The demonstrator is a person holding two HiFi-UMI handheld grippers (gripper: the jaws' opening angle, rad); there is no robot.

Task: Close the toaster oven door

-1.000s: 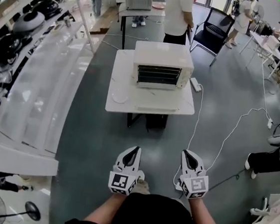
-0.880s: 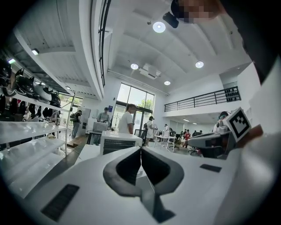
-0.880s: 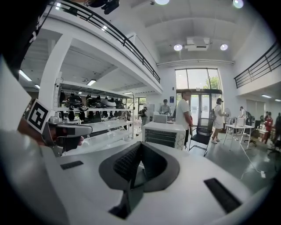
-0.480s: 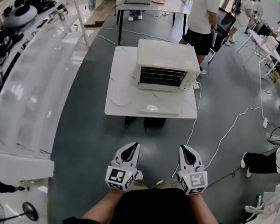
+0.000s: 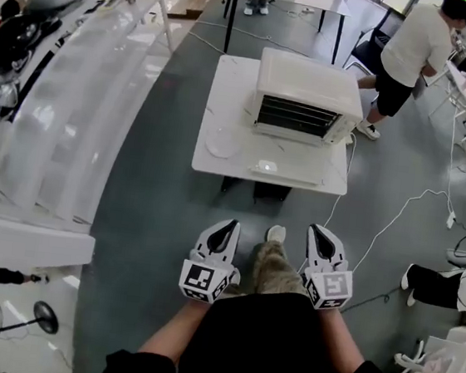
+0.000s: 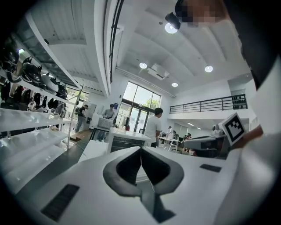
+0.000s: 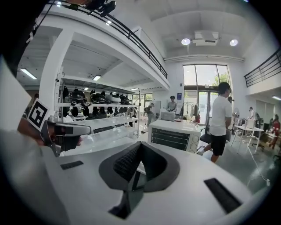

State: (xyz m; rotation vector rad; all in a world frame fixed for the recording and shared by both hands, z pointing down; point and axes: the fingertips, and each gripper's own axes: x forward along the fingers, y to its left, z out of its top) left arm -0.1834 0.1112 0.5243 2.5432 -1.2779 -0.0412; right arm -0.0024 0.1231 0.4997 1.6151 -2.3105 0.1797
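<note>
**Both jaws closed, oven well ahead with its door down**

My left gripper (image 5: 223,226) and right gripper (image 5: 320,231) sit side by side close to my body. Each pair of jaws is pressed together at the tips with nothing between them.

Ahead of both tips, well apart across the floor, stands the table (image 5: 226,97). The toaster oven (image 5: 311,86) sits on its far half, a little right of the left gripper's line, with its racks exposed. Its door (image 5: 285,171) lies dropped flat toward me. It is pale against the tabletop, and I can barely trace its edges. In the left gripper view my own jaws cover the oven's lower part.

Beyond the oven, off to the right, stands a person (image 5: 416,43) in a white shirt.
</note>
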